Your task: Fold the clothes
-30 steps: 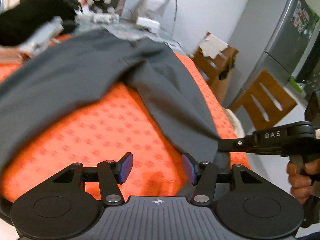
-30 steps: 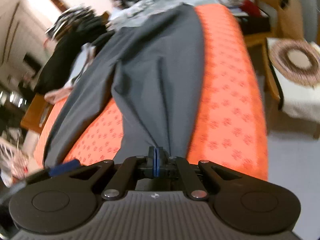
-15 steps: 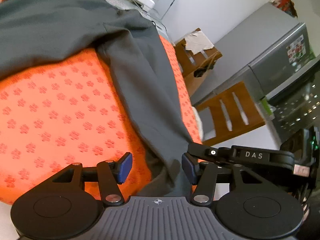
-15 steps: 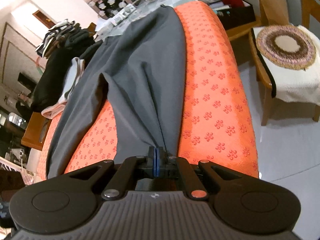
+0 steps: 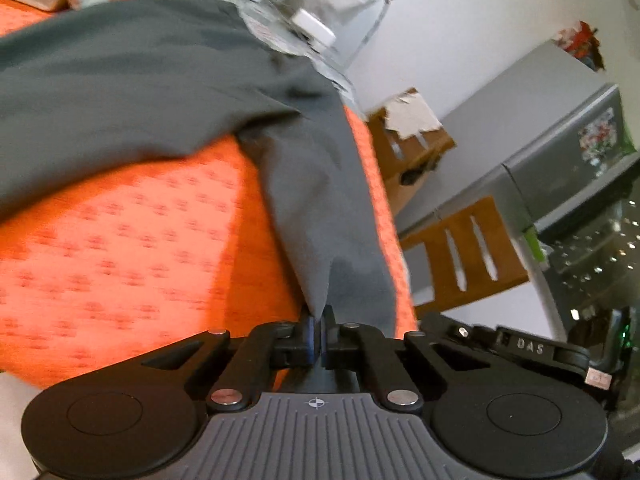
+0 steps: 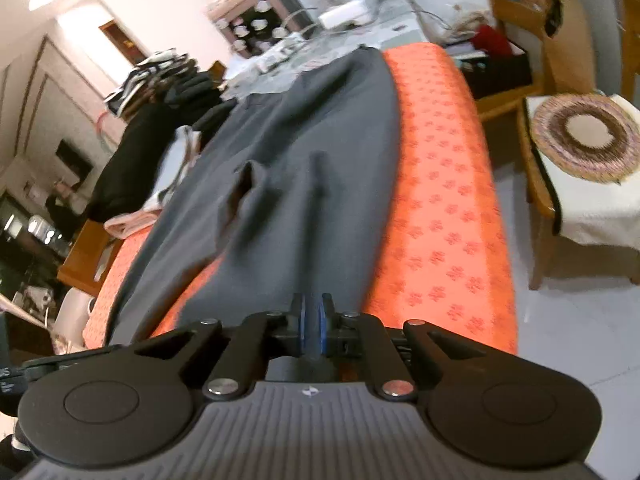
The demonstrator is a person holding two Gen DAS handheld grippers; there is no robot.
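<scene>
The dark grey trousers [image 6: 304, 152] lie along the worktop [image 6: 444, 216], which is covered in an orange patterned cloth, their length running straight away from both tools. The left tool [image 5: 318, 334] is pinched tight on the near hem of one leg, the cloth rising out of its blue pads as a narrow peak. The right tool [image 6: 312, 330] is likewise clamped on the hem, its pads pressed together with grey fabric between them. Both tools sit at the near end of the worktop, low and pointing along it.

To the right of the right tool a broad orange strip stays bare up to the worktop's long edge, then floor and a chair [image 6: 576, 184] with a round woven mat. To its left the trousers reach close to a pile of clothes [image 6: 160, 128]. Right of the left tool the worktop edge falls away toward wooden chairs [image 5: 460, 248] and a fridge [image 5: 560, 148].
</scene>
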